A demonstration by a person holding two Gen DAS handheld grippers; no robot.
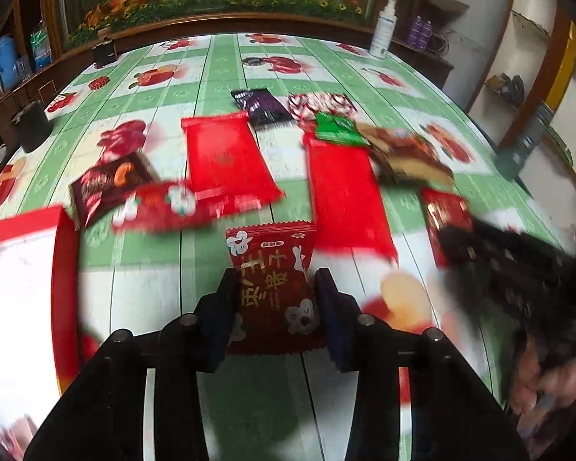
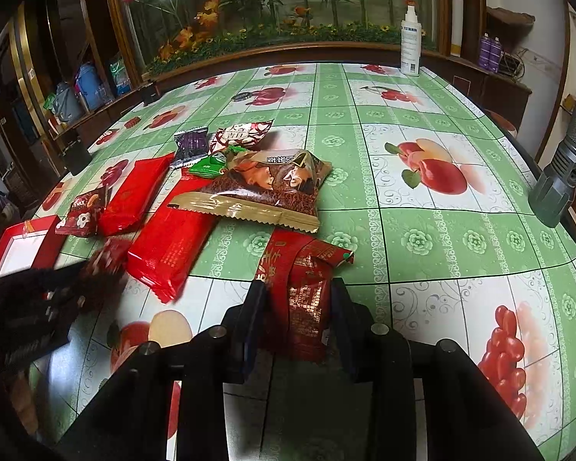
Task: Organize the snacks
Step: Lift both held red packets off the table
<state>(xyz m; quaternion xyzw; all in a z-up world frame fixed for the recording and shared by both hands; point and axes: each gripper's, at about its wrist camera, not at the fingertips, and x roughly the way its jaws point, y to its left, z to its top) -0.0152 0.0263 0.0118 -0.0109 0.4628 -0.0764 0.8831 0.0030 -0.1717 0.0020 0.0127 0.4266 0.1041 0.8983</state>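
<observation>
Red box (image 1: 27,288), far left of the left wrist view: white inside, cut off by the frame edge and blurred; in the right wrist view only its corner shows behind the other gripper. Dark brown nut packet (image 1: 107,188) and blurred red flower-print packet (image 1: 161,207), just right of the box, overlapping; print unreadable. Long plain red packet (image 1: 226,161), flat on the fruit-pattern tablecloth (image 1: 161,269). Left gripper (image 1: 276,296): jaws closed narrowly on a small dark red packet with white flowers (image 1: 274,288), held above the cloth; its lower end is hidden between the fingers. Second long red packet (image 1: 345,196), its far end covered by a green packet (image 1: 338,130). Purple packet (image 1: 261,105) and red-and-white packet (image 1: 322,105) lie behind. Brown and gold bag (image 2: 265,188), lying across the red packet's end, sharp only in the right wrist view. Right gripper (image 2: 297,307): jaws narrow, clamping a red and gold packet (image 2: 303,288) whose far end rests on the cloth; near end hidden by the gripper body. White spray bottle (image 2: 411,42) at the table's far edge. Grey cylindrical object (image 2: 564,169), far right, partly cut off, identity unclear.
</observation>
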